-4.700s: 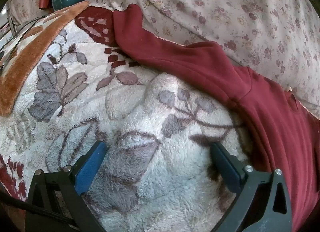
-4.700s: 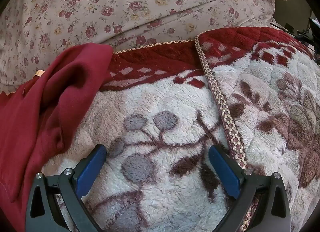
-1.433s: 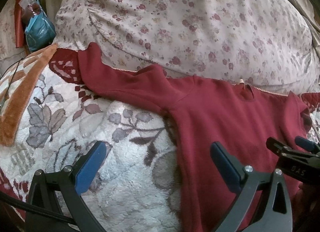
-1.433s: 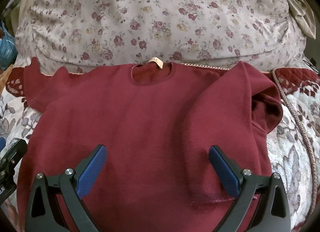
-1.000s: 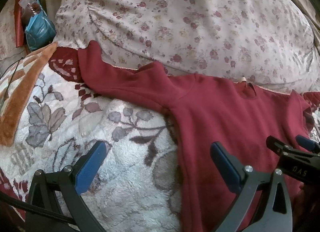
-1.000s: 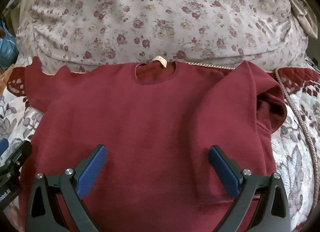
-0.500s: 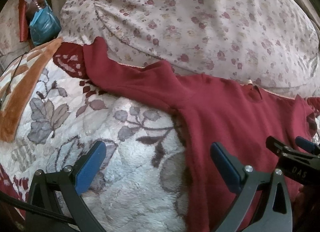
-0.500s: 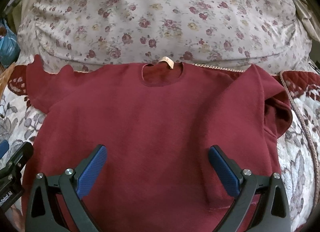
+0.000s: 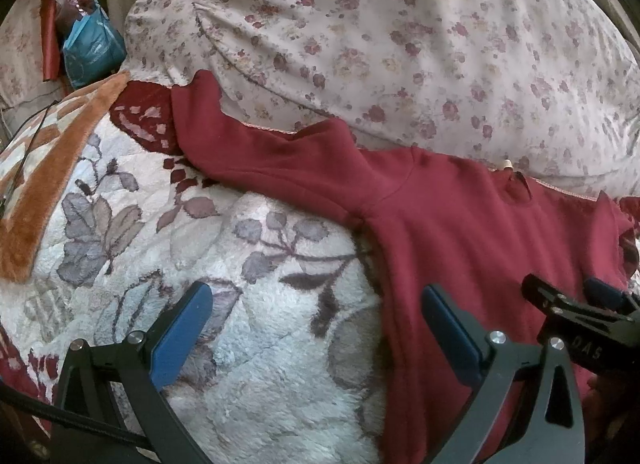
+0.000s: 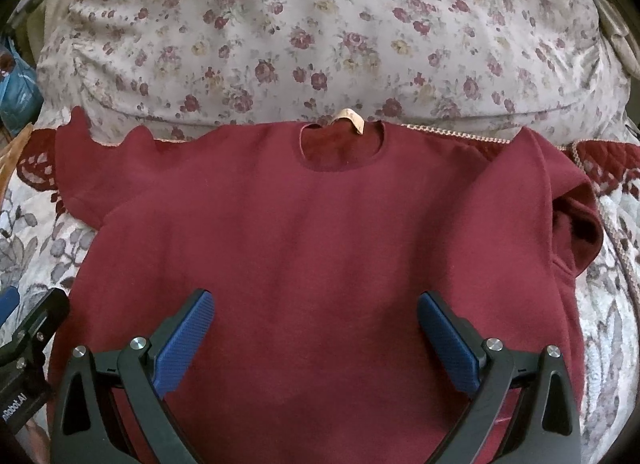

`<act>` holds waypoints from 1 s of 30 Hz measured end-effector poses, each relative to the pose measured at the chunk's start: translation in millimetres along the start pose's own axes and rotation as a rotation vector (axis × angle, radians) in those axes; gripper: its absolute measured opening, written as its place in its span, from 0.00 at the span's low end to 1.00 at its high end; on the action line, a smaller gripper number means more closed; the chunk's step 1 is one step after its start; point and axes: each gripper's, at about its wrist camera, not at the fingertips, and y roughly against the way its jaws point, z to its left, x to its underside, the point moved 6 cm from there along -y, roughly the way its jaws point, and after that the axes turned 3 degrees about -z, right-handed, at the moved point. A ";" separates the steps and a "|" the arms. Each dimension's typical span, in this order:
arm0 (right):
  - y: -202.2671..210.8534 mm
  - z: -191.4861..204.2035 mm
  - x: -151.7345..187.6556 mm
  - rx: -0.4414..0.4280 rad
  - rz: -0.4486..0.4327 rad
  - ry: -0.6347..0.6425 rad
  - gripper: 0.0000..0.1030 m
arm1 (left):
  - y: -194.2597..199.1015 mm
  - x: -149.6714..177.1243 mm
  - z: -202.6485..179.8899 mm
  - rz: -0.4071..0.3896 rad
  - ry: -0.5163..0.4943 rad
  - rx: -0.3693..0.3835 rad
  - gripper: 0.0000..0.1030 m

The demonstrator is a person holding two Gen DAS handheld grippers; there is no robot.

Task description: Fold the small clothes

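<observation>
My right gripper hangs over the lower body of the maroon sweatshirt, fingers spread wide, nothing between the blue pads. My left gripper is just as wide and empty, one finger over the fleece blanket, the other over the sweatshirt's side edge. The blanket lies bare on my left, beside the sweatshirt; the floral duvet bulges up close behind the collar, and a blue bag sits far off at the corner. The sweatshirt lies flat, front up, neck tag toward the duvet. One sleeve stretches straight out over the blanket; the other sleeve is folded in across the chest.
</observation>
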 end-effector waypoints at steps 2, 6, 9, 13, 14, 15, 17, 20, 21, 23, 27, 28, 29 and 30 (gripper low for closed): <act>-0.2 -0.4 0.2 0.000 -0.002 0.000 1.00 | -1.5 0.1 1.6 0.004 0.004 -0.004 1.00; -2.1 -0.1 0.4 -0.001 0.000 0.001 1.00 | -2.3 -0.1 4.3 0.011 0.005 -0.010 1.00; -5.0 -0.1 0.9 -0.005 0.006 -0.004 1.00 | -1.2 -3.8 10.1 0.017 0.010 -0.016 1.00; -6.7 1.0 1.9 -0.004 0.011 0.000 1.00 | -3.0 -14.2 33.5 0.035 0.102 0.001 1.00; -7.0 1.6 2.1 0.000 0.012 0.004 1.00 | -5.7 -17.7 41.2 0.048 0.120 -0.002 1.00; -7.1 2.3 2.1 0.005 0.012 0.010 1.00 | -7.7 -21.3 49.0 0.054 0.133 -0.014 1.00; -8.1 4.4 2.3 0.012 0.016 0.023 1.00 | -11.5 -31.0 67.8 0.043 0.153 -0.056 1.00; -8.4 4.0 2.3 0.008 0.012 0.020 1.00 | -22.0 -48.8 92.2 0.030 0.194 -0.084 1.00; -8.3 4.0 2.3 0.007 0.011 0.020 1.00 | -26.5 -55.1 98.7 0.024 0.209 -0.084 1.00; -8.9 3.5 1.9 0.001 0.014 0.016 1.00 | -38.3 -71.5 112.9 0.013 0.234 -0.090 1.00; -10.6 2.5 1.8 -0.008 0.013 0.012 1.00 | -64.3 -108.7 137.0 -0.019 0.224 -0.137 1.00; -11.3 2.0 1.8 -0.014 0.012 0.009 1.00 | -72.2 -121.2 143.7 -0.036 0.204 -0.165 0.99; -11.4 1.8 1.9 -0.016 0.012 0.007 1.00 | -78.3 -129.2 147.5 -0.043 0.190 -0.182 0.99; -11.3 1.8 2.2 -0.018 0.012 0.005 1.00 | -85.3 -138.0 152.8 -0.049 0.175 -0.200 0.99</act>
